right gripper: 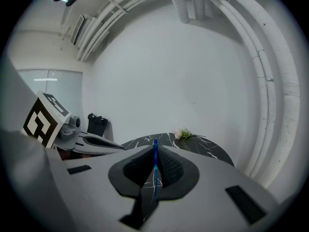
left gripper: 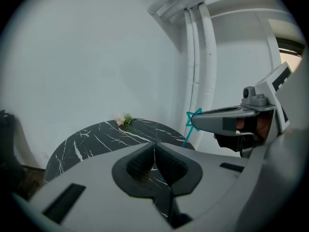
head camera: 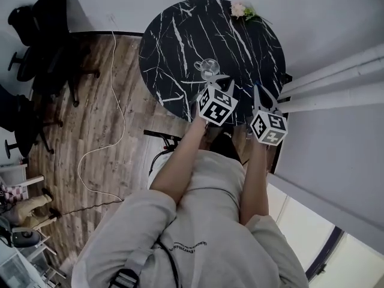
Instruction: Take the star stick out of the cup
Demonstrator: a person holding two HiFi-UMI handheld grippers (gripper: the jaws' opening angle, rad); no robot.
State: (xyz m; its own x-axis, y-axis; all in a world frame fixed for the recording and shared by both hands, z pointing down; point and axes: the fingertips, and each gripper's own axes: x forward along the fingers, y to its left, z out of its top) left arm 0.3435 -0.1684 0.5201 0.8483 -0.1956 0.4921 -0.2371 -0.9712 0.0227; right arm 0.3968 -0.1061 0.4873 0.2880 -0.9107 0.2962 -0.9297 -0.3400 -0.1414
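Head view: right tool (head camera: 264, 99) w/ star stick (right gripper: 155, 164) nr table (head camera: 168, 53) edge.

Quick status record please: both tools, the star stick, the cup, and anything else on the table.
left tool: jaws together, nothing between them
right tool: shut on the star stick
star stick: thin and blue, star end up, away from the cup
cup: clear glass, upright, no stick seen in it
table: round, black marble
other: flower at the far edge
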